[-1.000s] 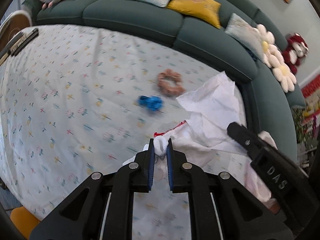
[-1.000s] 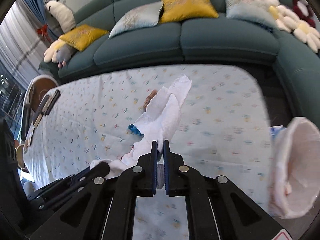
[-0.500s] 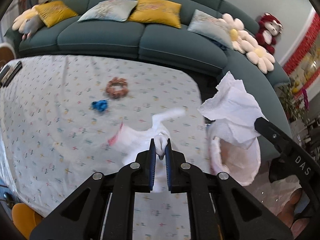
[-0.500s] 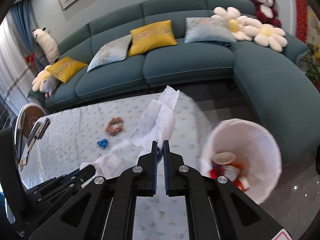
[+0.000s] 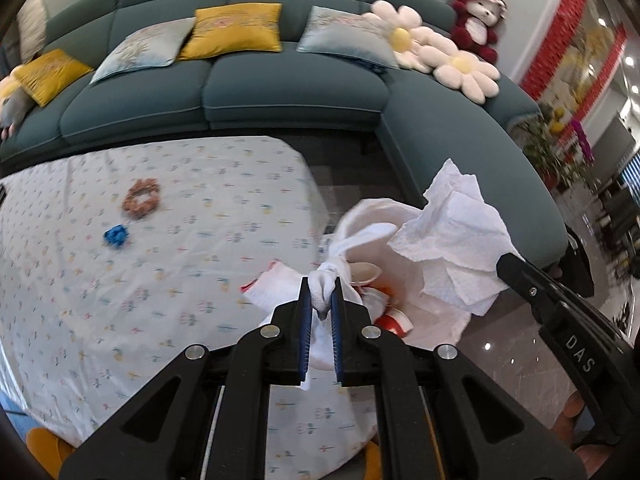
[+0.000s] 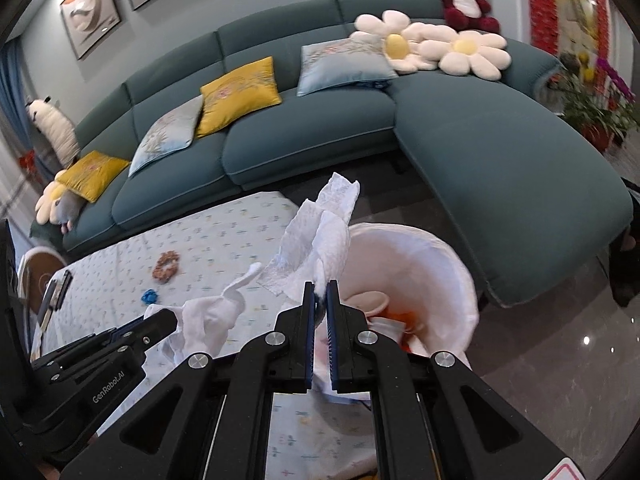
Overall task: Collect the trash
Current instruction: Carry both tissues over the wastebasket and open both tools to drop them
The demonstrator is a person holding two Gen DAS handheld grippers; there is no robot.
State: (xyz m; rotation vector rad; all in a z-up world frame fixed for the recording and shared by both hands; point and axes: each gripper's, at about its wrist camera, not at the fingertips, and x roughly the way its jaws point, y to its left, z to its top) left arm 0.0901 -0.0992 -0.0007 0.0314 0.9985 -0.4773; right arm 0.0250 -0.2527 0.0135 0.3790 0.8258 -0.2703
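L fingers (image 5: 321, 294) pinching twisted tissue (image 5: 325, 280), R fingers (image 6: 320, 294) clamping paper towel (image 6: 320, 232), both past table edge (image 5: 316, 200) over bin (image 6: 448, 256).

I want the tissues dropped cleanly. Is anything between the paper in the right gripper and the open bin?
Nothing visible blocks it. The right gripper holds the crumpled tissue right at the near rim of the white-lined trash bin, whose mouth is open. The left gripper holds its own white wad, off to the side.
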